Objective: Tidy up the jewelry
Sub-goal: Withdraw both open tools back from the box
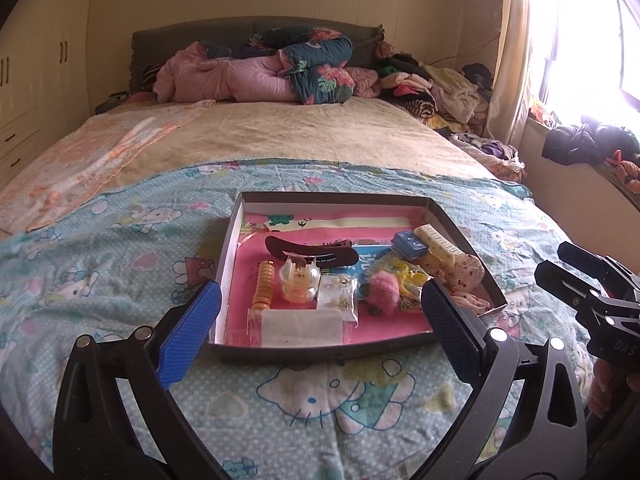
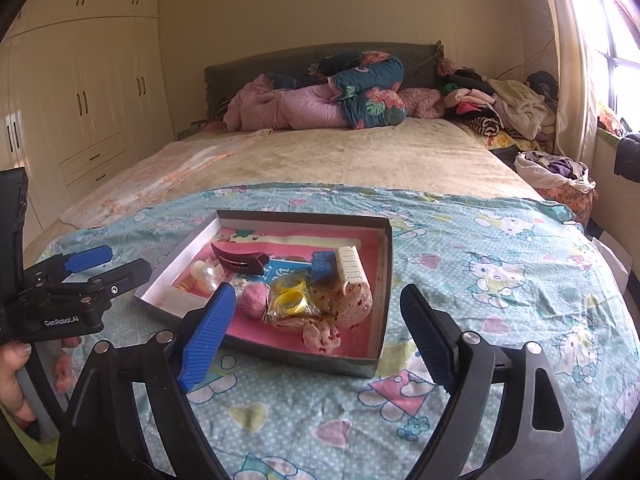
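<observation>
A shallow cardboard tray [image 1: 336, 199] [image 2: 304, 218] with a pink floor lies on the cartoon-cat bedsheet. Inside it are a dark hair clip [image 1: 312, 254] [image 2: 240, 260], an orange spiral tie [image 1: 264, 284], a clear pearl claw clip [image 1: 298, 280], a small bag of earrings [image 1: 338, 298], a pink pompom [image 1: 384, 294] [image 2: 254, 298], yellow ties in a bag [image 2: 292, 300], a blue box [image 1: 408, 244] [image 2: 326, 266], a cream comb [image 2: 352, 270] and a floral cloth piece [image 2: 352, 304]. My left gripper [image 1: 320, 296] [image 2: 80, 268] hovers open before the tray's near edge. My right gripper [image 2: 316, 294] [image 1: 576, 268] is open too and holds nothing.
The tray sits on a bed; a beige blanket [image 1: 280, 136] covers the far half. Rolled quilts [image 1: 280, 68] and heaped clothes [image 1: 424, 80] lie at the headboard. Wardrobes [image 2: 80, 92] line the left wall, a bright window [image 1: 580, 40] the right. A hand [image 2: 16, 380] grips the left tool.
</observation>
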`<state>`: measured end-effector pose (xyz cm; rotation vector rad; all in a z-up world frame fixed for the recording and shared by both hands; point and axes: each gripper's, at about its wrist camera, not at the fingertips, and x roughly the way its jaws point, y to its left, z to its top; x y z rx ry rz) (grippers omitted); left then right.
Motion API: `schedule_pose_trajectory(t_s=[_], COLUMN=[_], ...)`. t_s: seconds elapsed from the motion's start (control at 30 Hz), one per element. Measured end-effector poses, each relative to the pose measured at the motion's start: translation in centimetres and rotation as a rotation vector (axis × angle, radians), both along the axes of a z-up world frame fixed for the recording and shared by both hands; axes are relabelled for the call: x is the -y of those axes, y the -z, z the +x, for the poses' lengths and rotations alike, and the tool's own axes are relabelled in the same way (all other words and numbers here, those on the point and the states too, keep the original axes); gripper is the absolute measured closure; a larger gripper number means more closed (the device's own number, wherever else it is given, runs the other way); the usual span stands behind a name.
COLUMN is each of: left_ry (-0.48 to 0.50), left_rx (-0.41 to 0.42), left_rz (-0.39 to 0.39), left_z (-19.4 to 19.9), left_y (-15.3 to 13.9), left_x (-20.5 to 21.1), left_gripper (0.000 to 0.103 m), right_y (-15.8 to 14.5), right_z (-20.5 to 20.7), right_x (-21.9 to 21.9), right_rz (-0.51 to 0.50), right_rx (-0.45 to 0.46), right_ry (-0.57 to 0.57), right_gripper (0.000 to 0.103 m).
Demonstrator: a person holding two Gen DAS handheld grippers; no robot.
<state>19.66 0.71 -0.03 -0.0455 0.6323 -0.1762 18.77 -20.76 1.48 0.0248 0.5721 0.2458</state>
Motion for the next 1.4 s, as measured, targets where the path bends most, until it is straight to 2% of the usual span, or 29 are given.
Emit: schedule_pose_trajectory(t_s=[0.27, 0.57, 0.9, 1.0, 1.1, 1.23, 1.4], left_ry=[-0.005, -0.018, -0.038, -0.035, -0.035, -0.035, -0.035], left_rx=[0.024, 0.036, 0.086, 0.108, 0.119, 0.132, 0.17], left_rz=[-0.001, 0.02, 0.046, 0.046, 0.041, 0.035, 0.032], left_z=[-2.9, -5.8, -8.7, -9.5, -10.3, -11.3, -12.2], left_y=[-0.3, 0.7, 1.4, 1.5, 1.9, 2.5, 2.5], left_x=[-0.3, -0.9, -1.3, -1.5, -1.4, -1.3, -1.0], left_gripper=[0.011, 0.011, 0.011, 0.011, 0.011, 0.011, 0.011], right_y=[-0.6, -0.6, 0.5, 1.3, 2.0, 3.0, 3.6], right_z=[-2.8, -5.9, -9.2, -10.2, -11.9, -13.3, -14.2], right_x=[0.4, 0.6, 0.0, 0.0, -0.3, -0.1, -0.7], right_rz=[0.016, 0.02, 0.011, 0.021, -0.016, 0.017, -0.003], right_rx=[0.041, 0.084, 0.142, 0.146, 0.198, 0.206, 0.237], right_ry=[0.021, 0.027, 0.049, 0.065, 0.072, 0.078, 0.085], right_gripper=[0.013, 0.007, 0.006, 0.006, 0.006, 0.006, 0.006])
